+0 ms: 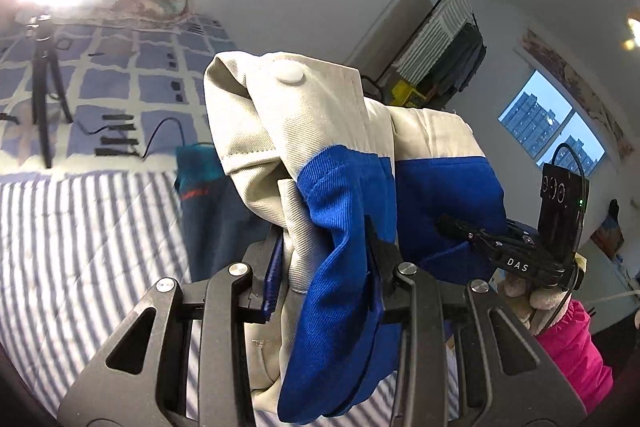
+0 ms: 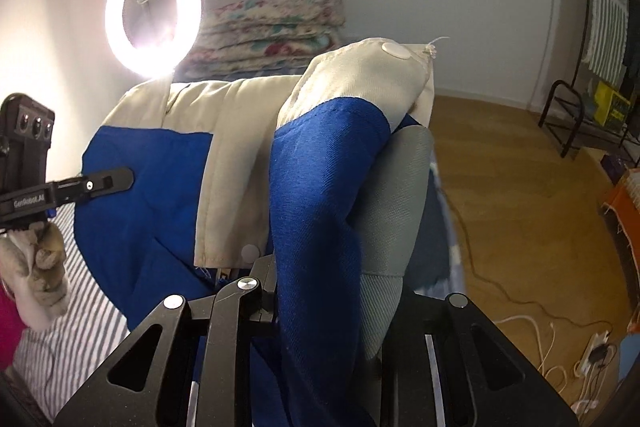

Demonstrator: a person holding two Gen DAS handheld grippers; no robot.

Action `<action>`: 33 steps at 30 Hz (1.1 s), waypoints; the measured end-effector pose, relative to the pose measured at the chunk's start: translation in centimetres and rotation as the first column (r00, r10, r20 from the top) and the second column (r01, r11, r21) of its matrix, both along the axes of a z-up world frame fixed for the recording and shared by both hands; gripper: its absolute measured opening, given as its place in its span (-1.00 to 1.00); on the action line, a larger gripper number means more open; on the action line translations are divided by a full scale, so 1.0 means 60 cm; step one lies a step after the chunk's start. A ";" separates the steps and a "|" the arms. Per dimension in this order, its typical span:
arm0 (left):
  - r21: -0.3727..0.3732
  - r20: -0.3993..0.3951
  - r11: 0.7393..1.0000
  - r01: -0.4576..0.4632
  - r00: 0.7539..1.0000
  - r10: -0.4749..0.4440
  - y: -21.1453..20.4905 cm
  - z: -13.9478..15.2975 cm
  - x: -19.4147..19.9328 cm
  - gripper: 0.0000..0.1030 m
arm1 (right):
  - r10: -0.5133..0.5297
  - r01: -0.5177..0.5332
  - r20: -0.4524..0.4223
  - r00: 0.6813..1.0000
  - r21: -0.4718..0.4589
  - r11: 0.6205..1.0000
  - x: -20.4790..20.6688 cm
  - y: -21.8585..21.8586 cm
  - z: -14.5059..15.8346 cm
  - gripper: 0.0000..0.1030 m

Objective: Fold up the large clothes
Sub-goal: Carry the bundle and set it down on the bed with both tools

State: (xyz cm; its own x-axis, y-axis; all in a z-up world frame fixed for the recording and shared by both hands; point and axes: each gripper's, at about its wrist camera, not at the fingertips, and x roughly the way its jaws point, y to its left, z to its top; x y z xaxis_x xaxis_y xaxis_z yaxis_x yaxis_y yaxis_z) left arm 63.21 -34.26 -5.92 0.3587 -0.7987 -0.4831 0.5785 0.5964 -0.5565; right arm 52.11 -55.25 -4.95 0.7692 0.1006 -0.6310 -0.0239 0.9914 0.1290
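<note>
A large blue and cream jacket (image 1: 352, 187) with white snap buttons hangs lifted between both grippers above a striped bed. My left gripper (image 1: 320, 267) is shut on a bunched blue and cream fold of the jacket. My right gripper (image 2: 320, 283) is shut on another blue and grey-lined fold of the same jacket (image 2: 320, 167). In the left wrist view the right gripper (image 1: 460, 225) shows at the right, gripping the blue cloth. In the right wrist view the left gripper (image 2: 120, 179) shows at the left, its finger against the blue panel.
A blue-and-white striped bedsheet (image 1: 80, 247) lies below. A dark teal garment (image 1: 204, 195) lies on the bed. A black tripod (image 1: 44, 83) and cables stand on a blue checked cover. A ring light (image 2: 152, 15), stacked floral quilts (image 2: 276, 23), a clothes rack (image 1: 448, 39) and wooden floor (image 2: 520, 207) surround.
</note>
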 end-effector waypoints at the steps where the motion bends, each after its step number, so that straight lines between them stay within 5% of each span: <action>1: 0.000 0.000 1.000 -0.003 1.000 0.003 -0.009 -0.002 0.012 -0.35 | -0.003 0.003 0.001 1.000 -0.005 1.000 0.010 -0.004 0.000 -0.59; 19: 0.118 0.020 0.990 -0.072 0.997 0.070 -0.093 -0.081 0.118 -0.35 | 0.023 -0.025 -0.080 0.997 -0.017 1.000 0.136 -0.081 -0.071 -0.59; 24: 0.148 -0.017 0.983 -0.107 0.994 0.111 -0.090 -0.116 0.136 -0.32 | -0.027 0.034 -0.131 0.991 0.052 0.998 0.154 -0.129 -0.100 -0.35; 27: 0.179 -0.030 0.977 -0.116 0.992 0.123 -0.088 -0.130 0.140 -0.19 | -0.051 0.069 -0.149 0.987 0.117 0.991 0.154 -0.156 -0.114 -0.19; 29: 0.218 -0.007 0.967 -0.130 0.991 0.135 -0.088 -0.133 0.138 0.09 | -0.066 0.089 -0.145 0.987 0.159 0.983 0.148 -0.171 -0.118 -0.13; 33: 0.271 0.021 0.951 -0.150 0.989 0.150 -0.080 -0.137 0.137 0.30 | -0.111 0.130 -0.135 0.985 0.145 0.981 0.139 -0.182 -0.117 0.06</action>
